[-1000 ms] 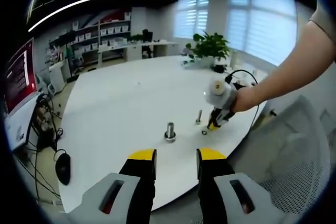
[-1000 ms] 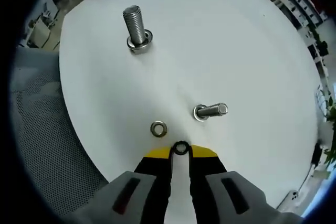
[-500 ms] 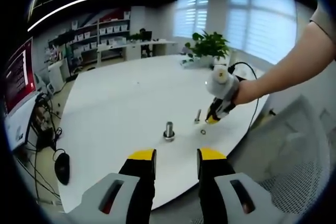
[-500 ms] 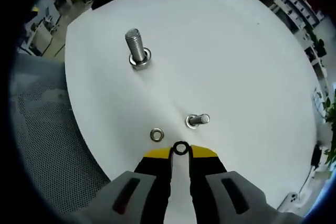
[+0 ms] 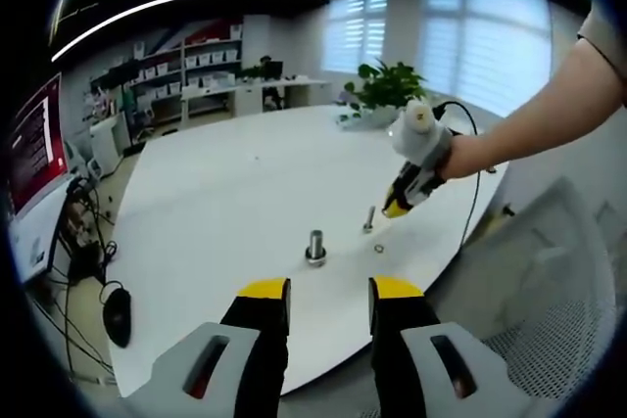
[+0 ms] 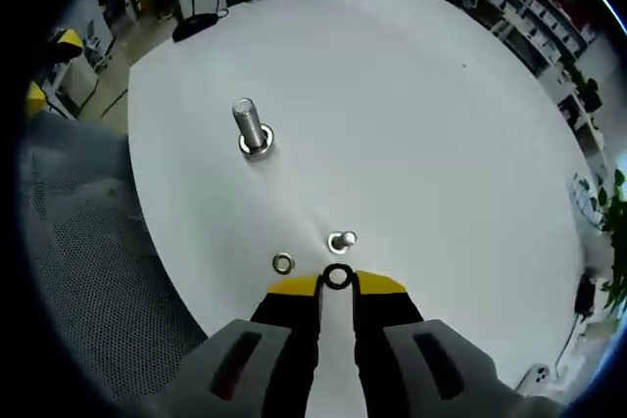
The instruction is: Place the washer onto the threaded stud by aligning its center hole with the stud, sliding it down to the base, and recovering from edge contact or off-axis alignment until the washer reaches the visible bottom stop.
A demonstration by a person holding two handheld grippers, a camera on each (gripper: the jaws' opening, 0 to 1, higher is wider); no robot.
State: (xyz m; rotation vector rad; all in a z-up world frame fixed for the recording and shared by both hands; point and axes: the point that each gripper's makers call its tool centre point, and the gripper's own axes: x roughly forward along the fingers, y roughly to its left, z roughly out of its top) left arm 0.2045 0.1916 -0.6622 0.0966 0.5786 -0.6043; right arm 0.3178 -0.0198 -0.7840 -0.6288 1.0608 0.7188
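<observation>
In the right gripper view my right gripper is shut on a small dark washer, held at its yellow tips above the white table. Just beyond the tips stands a thin threaded stud, seen almost end-on. A loose silver washer lies to its left. A thicker stud with a washer at its base stands farther off. In the left gripper view my left gripper is open over the near table edge; the right gripper hangs above the thin stud, near the thick stud.
A mesh chair sits at the table's right side, its mesh also showing in the right gripper view. A potted plant stands at the far table edge. Shelves and desks line the room behind. A person's forearm holds the right gripper.
The right gripper has risen with the dark washer; both studs look smaller and the thin stud now sits directly past its tips. The left gripper has stayed put.
</observation>
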